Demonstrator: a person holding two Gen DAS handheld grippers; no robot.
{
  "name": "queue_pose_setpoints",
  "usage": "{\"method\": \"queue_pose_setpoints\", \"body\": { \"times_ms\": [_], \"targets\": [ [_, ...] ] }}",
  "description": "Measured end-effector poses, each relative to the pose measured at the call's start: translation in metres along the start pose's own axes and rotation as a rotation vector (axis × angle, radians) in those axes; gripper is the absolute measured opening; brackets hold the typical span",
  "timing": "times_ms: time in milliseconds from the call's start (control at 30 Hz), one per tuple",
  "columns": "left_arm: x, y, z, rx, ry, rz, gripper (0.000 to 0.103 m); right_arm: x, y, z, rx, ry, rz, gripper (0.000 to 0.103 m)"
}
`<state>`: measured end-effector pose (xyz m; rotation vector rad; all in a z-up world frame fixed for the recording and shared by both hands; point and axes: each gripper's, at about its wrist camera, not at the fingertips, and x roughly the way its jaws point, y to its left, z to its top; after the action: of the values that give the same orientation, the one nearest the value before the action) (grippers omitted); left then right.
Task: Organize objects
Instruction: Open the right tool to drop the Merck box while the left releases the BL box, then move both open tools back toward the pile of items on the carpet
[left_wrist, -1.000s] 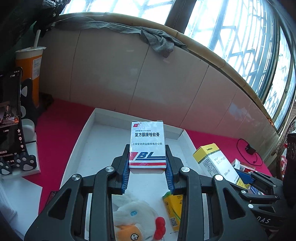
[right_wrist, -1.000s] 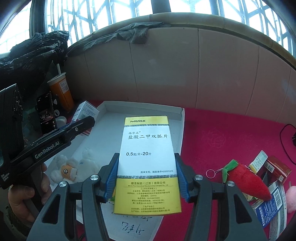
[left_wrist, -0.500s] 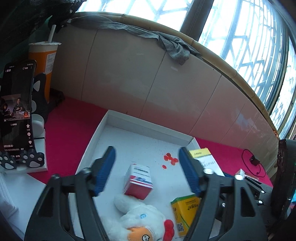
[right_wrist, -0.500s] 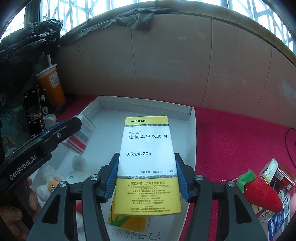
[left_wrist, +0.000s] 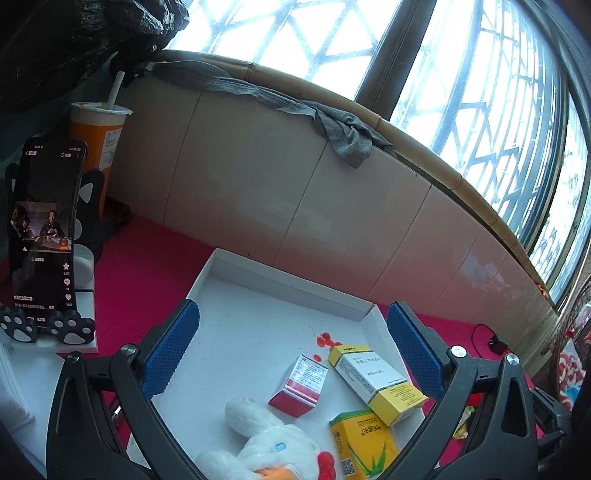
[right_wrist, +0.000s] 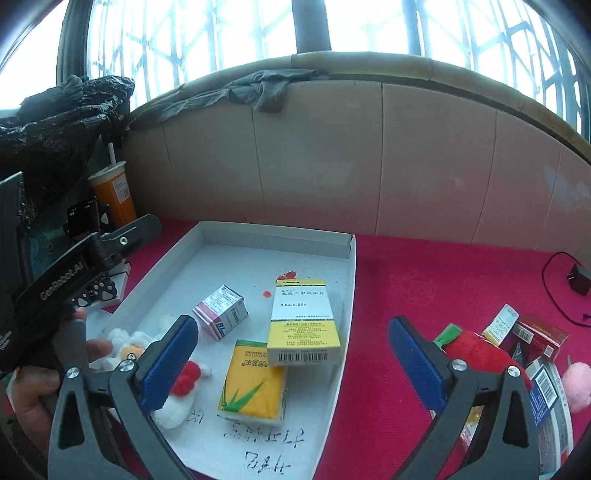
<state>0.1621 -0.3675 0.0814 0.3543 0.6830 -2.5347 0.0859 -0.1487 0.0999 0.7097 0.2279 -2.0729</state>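
A white cardboard tray lies on the red cloth. In it lie a red-and-white box, a white-and-yellow medicine box resting partly on a yellow pack, and a white plush chicken. My left gripper hangs over the tray, its jaws opening wide with nothing gripped. My right gripper hovers above the tray's near right part, jaws also opening, with the boxes lying loose below them.
A phone on a paw stand and an orange cup stand left of the tray. A strawberry plush, small boxes and a pink pompom lie on the right. A tiled wall rises close behind.
Both grippers have opened. The left let go of the red-and-white box and the right let go of the white-and-yellow box, and both boxes now lie in the tray.
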Motion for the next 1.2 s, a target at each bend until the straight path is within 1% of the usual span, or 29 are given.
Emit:
{"method": "queue_pose_setpoints", "body": {
  "times_ms": [67, 133, 200, 267, 333, 400, 533, 633, 667, 733, 800, 833, 867, 933, 1000, 1067, 1100, 1167, 1200],
  "targets": [
    [0.0, -0.002, -0.001, 0.006, 0.001, -0.014, 0.102, -0.022, -0.009, -0.004, 0.023, -0.023, 0.008, 0.103],
    [0.0, -0.003, -0.001, 0.009, 0.002, -0.024, 0.102, -0.048, -0.022, -0.008, 0.044, -0.049, -0.009, 0.103],
    [0.0, -0.004, -0.001, 0.008, 0.005, -0.03, 0.102, -0.079, -0.044, -0.015, 0.074, -0.077, -0.061, 0.103],
    [0.0, -0.004, -0.002, 0.004, 0.008, -0.032, 0.102, -0.118, -0.078, -0.026, 0.118, -0.111, -0.153, 0.103],
    [0.0, -0.004, -0.002, -0.003, 0.009, -0.038, 0.102, -0.163, -0.12, -0.04, 0.186, -0.145, -0.288, 0.103],
    [-0.001, -0.005, -0.003, -0.006, 0.01, -0.048, 0.102, -0.211, -0.169, -0.059, 0.275, -0.169, -0.447, 0.103],
    [-0.002, -0.012, -0.006, 0.013, 0.006, -0.055, 0.102, -0.318, -0.263, -0.113, 0.468, -0.197, -0.823, 0.103],
    [-0.005, -0.016, -0.007, 0.02, 0.001, -0.075, 0.102, -0.406, -0.321, -0.164, 0.605, -0.231, -1.122, 0.103],
    [-0.005, -0.018, -0.007, 0.024, 0.0, -0.082, 0.102, -0.435, -0.337, -0.183, 0.665, -0.244, -1.205, 0.103],
    [-0.005, -0.023, -0.009, 0.038, -0.002, -0.095, 0.102, -0.49, -0.363, -0.226, 0.829, -0.275, -1.343, 0.103],
    [-0.006, -0.032, -0.011, 0.069, 0.007, -0.118, 0.102, -0.533, -0.373, -0.266, 0.974, -0.329, -1.434, 0.103],
    [-0.008, -0.039, -0.013, 0.092, 0.009, -0.143, 0.102, -0.545, -0.373, -0.28, 1.016, -0.357, -1.46, 0.103],
    [-0.012, -0.048, -0.014, 0.112, 0.007, -0.175, 0.102, -0.551, -0.371, -0.288, 1.031, -0.379, -1.461, 0.103],
    [-0.021, -0.074, -0.018, 0.152, 0.011, -0.24, 0.102, -0.543, -0.369, -0.283, 0.989, -0.389, -1.427, 0.103],
    [-0.029, -0.108, -0.025, 0.221, 0.024, -0.299, 0.102, -0.515, -0.367, -0.26, 0.889, -0.367, -1.331, 0.103],
    [-0.032, -0.143, -0.035, 0.267, 0.058, -0.327, 0.102, -0.474, -0.359, -0.23, 0.766, -0.344, -1.207, 0.103],
    [-0.029, -0.159, -0.042, 0.271, 0.094, -0.34, 0.102, -0.451, -0.35, -0.215, 0.716, -0.331, -1.131, 0.103],
    [-0.018, -0.188, -0.059, 0.272, 0.185, -0.385, 0.102, -0.404, -0.337, -0.192, 0.655, -0.309, -0.93, 0.103],
    [-0.01, -0.202, -0.071, 0.288, 0.234, -0.399, 0.102, -0.382, -0.33, -0.183, 0.63, -0.298, -0.8, 0.103]
  ]
}}
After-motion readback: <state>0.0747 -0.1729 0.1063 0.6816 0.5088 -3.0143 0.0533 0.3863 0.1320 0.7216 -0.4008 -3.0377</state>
